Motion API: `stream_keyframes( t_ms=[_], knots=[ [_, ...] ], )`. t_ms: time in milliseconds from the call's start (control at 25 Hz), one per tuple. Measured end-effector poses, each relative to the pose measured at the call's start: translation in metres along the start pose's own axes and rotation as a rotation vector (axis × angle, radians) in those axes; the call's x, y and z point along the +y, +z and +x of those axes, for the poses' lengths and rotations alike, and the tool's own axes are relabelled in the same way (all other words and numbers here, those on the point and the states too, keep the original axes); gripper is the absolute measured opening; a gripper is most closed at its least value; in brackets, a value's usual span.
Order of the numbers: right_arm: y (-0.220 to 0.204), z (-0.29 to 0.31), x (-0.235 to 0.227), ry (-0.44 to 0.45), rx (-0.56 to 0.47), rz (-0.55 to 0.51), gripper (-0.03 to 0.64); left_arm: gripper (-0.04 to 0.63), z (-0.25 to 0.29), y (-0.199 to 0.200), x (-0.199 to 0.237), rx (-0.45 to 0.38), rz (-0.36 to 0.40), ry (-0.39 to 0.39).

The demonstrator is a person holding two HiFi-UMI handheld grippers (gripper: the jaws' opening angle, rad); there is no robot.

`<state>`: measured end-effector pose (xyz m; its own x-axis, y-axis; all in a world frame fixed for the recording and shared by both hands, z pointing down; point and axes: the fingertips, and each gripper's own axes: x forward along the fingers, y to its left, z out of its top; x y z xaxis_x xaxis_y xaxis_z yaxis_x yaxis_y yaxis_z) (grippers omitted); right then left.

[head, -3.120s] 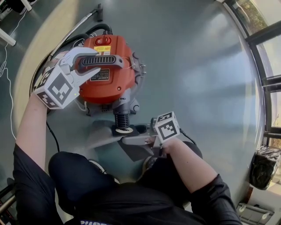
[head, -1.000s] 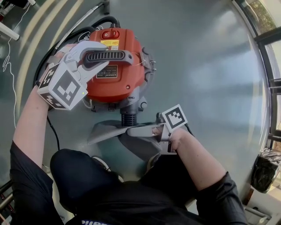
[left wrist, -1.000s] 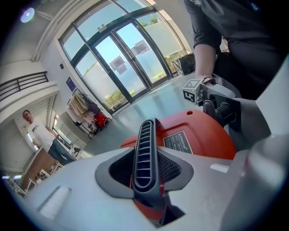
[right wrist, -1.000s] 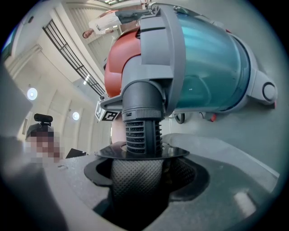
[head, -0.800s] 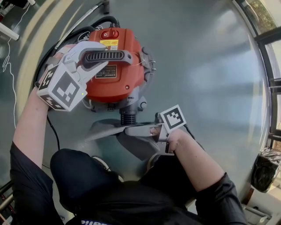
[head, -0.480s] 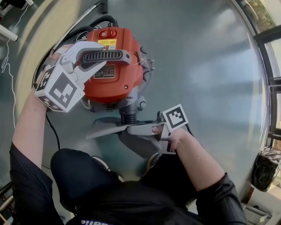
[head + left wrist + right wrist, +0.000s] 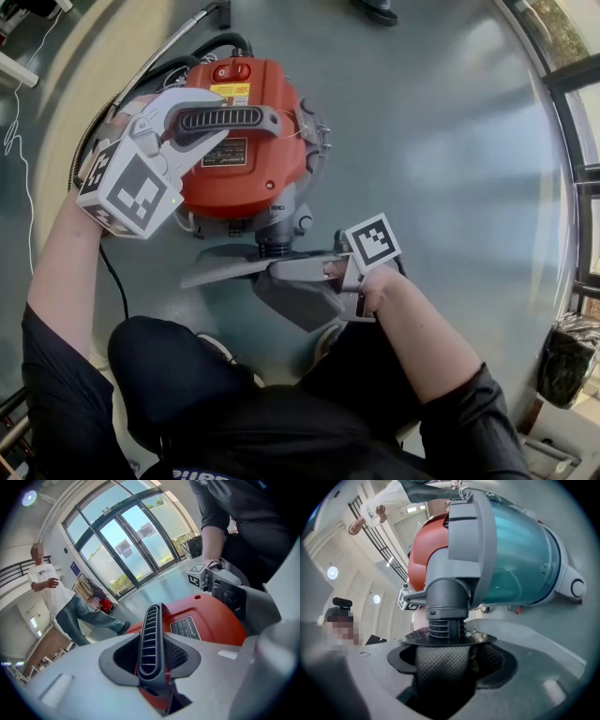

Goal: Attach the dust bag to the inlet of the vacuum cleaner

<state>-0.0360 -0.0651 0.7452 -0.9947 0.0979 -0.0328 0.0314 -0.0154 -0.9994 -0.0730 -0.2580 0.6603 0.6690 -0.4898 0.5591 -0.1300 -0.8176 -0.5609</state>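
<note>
Holding the dust bag point(image 7: 438, 672) at the inlet point(image 7: 446, 603)
My left gripper point(image 7: 208, 120) clamps the handle point(image 7: 239, 118) of the red vacuum cleaner point(image 7: 246, 178) on the floor point(image 7: 422, 141); my right gripper point(image 7: 451, 660) grasps the dust bag's mesh neck; its collar point(image 7: 445, 641) sits against the ribbed inlet at the cleaner's near end.

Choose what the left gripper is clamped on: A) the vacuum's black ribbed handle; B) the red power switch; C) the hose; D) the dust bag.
A: the left gripper presses its jaws on both sides of the black ribbed handle on the red vacuum cleaner.
</note>
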Motion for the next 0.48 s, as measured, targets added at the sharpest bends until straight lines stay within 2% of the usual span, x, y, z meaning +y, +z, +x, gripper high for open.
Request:
stream_keyframes(
  t_ms=[200,360,480],
  knots=[
    [0.0015,-0.0029,-0.0011,0.001,-0.015,-0.002,0.311,0.127,-0.0002,0.0004,0.0008,0.002,0.002,-0.001],
    [-0.0036,-0.0053,-0.0028,-0.025,0.033,-0.021,0.390,0.127,-0.0003,0.0009,0.0000,0.006,0.004,-0.007],
    [-0.0049,-0.0089,-0.0036,-0.041,0.060,-0.028,0.418,0.127,-0.0006,0.0013,0.0004,0.003,0.005,-0.011]
  ],
)
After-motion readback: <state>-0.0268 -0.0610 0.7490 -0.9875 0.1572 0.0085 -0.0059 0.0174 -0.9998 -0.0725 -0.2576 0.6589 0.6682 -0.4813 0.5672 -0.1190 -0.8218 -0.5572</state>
